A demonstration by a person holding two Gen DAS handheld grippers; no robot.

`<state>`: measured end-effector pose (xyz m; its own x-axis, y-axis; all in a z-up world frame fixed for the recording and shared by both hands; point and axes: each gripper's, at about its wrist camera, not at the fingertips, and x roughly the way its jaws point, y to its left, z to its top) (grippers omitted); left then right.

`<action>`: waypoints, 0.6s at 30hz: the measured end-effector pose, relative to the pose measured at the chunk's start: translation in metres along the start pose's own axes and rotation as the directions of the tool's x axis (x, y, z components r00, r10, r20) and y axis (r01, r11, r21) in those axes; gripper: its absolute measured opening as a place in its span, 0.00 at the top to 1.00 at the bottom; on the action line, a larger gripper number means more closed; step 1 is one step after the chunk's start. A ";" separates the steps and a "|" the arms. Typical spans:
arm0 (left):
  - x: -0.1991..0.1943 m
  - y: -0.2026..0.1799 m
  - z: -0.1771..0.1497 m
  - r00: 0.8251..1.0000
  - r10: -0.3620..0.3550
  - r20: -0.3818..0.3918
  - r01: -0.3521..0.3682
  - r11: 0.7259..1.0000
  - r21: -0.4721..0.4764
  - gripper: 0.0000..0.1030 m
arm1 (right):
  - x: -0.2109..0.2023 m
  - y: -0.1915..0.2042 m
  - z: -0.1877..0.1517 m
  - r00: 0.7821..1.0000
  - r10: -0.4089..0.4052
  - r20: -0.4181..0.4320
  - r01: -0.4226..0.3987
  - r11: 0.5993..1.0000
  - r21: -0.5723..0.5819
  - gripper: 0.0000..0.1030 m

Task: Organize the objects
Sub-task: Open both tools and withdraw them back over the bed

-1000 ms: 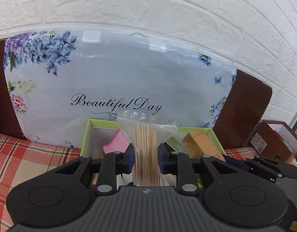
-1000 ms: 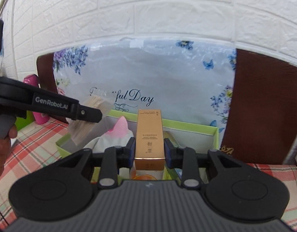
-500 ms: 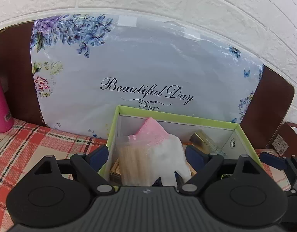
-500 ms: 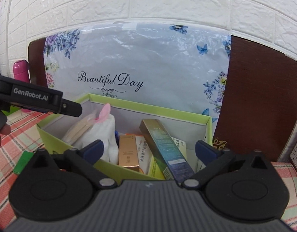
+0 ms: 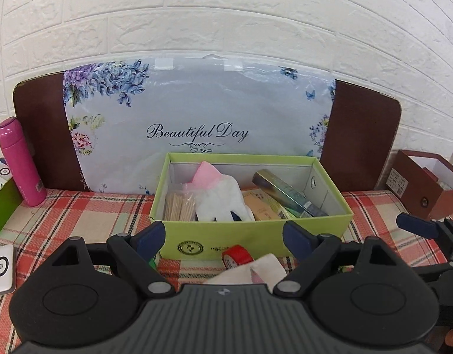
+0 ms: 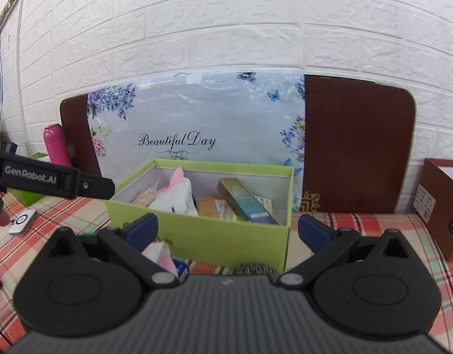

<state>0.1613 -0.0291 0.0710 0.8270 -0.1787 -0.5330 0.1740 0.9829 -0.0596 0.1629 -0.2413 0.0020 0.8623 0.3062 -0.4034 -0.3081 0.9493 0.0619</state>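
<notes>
Between pickups: left gripper [image 5: 223,237] and right gripper [image 6: 226,231] spread wide and empty before the green box [image 5: 256,237] holding toothpick bag [image 5: 179,203] and gold carton [image 6: 245,200]; next, likely, red tape roll [image 5: 236,258].

Green box [image 5: 250,243], toothpick bag [image 5: 179,205] inside, gripper [image 5: 223,237] spread

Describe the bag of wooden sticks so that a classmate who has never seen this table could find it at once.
Find the lime-green box standing on the checked cloth in front of the "Beautiful Day" panel. Look into its left end, beside the white glove with a pink cuff. The bag of wooden sticks is the only clear packet there, filled with thin pale sticks.
</notes>
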 end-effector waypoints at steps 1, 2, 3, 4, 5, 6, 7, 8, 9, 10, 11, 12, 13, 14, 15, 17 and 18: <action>-0.004 -0.002 -0.005 1.000 -0.005 -0.003 0.005 1.000 -0.001 0.13 | -0.006 0.000 -0.004 1.000 -0.003 -0.001 0.003 1.000 0.004 0.00; -0.008 -0.004 -0.011 1.000 -0.009 -0.009 0.009 1.000 -0.008 0.13 | -0.012 0.000 -0.009 1.000 -0.006 -0.005 0.006 1.000 0.007 0.00; -0.011 -0.005 -0.017 1.000 -0.015 -0.016 0.015 1.000 -0.016 0.13 | -0.017 0.000 -0.013 1.000 -0.008 -0.009 0.008 1.000 0.011 0.00; -0.013 -0.006 -0.022 0.999 -0.022 -0.026 0.021 1.000 -0.021 0.13 | -0.022 0.000 -0.017 1.000 -0.010 -0.014 0.010 1.000 0.016 0.00; -0.015 -0.008 -0.028 0.999 -0.027 -0.037 0.027 0.999 -0.024 0.13 | -0.027 0.000 -0.022 1.000 -0.010 -0.020 0.011 1.000 0.022 0.00; -0.016 -0.010 -0.033 0.998 -0.028 -0.047 0.027 0.999 -0.025 0.13 | -0.032 0.000 -0.027 1.000 -0.009 -0.027 0.010 1.000 0.029 0.00; -0.017 -0.011 -0.039 0.998 -0.023 -0.053 0.021 0.999 -0.023 0.13 | -0.036 -0.001 -0.032 0.999 -0.006 -0.037 0.007 0.999 0.033 0.00; -0.018 -0.013 -0.044 0.998 -0.013 -0.057 0.012 1.000 -0.019 0.13 | -0.039 -0.001 -0.037 0.999 -0.005 -0.047 0.006 0.999 0.036 0.00; -0.019 -0.014 -0.050 0.998 0.001 -0.065 -0.002 1.000 -0.012 0.13 | -0.043 0.000 -0.042 0.998 -0.007 -0.055 0.009 0.999 0.040 0.00; -0.020 -0.014 -0.055 0.997 0.016 -0.075 -0.017 1.000 -0.009 0.13 | -0.045 0.000 -0.046 0.998 -0.011 -0.063 0.014 0.999 0.043 0.00; -0.020 -0.014 -0.061 0.996 0.026 -0.085 -0.027 1.000 -0.010 0.13 | -0.049 0.000 -0.051 0.997 -0.015 -0.072 0.019 0.999 0.047 0.00; -0.020 -0.014 -0.066 0.995 0.031 -0.097 -0.033 0.999 -0.012 0.13 | -0.051 0.001 -0.056 0.996 -0.018 -0.082 0.022 0.998 0.050 0.00; -0.020 -0.013 -0.070 0.993 0.032 -0.110 -0.034 0.999 -0.014 0.13 | -0.053 0.001 -0.061 0.996 -0.017 -0.092 0.022 0.998 0.053 0.00; -0.020 -0.011 -0.074 0.992 0.034 -0.122 -0.037 0.999 -0.019 0.13 | -0.054 0.001 -0.065 0.995 -0.015 -0.104 0.021 0.998 0.058 0.00; -0.021 -0.010 -0.079 0.991 0.038 -0.132 -0.042 0.999 -0.026 0.13 | -0.055 0.001 -0.070 0.993 -0.015 -0.114 0.022 0.998 0.063 0.00; -0.023 -0.007 -0.085 0.989 0.042 -0.143 -0.048 0.998 -0.038 0.13 | -0.057 0.002 -0.077 0.991 -0.013 -0.135 0.023 0.997 0.078 0.00; -0.024 -0.007 -0.088 0.988 0.046 -0.150 -0.052 0.998 -0.040 0.13 | -0.057 0.002 -0.080 0.990 -0.010 -0.144 0.023 0.996 0.085 0.00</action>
<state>0.0933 -0.0277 0.0098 0.7446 -0.1253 -0.6556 0.1092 0.9919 -0.0655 0.0810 -0.2627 -0.0476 0.7988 0.2829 -0.5310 -0.2532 0.9587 0.1297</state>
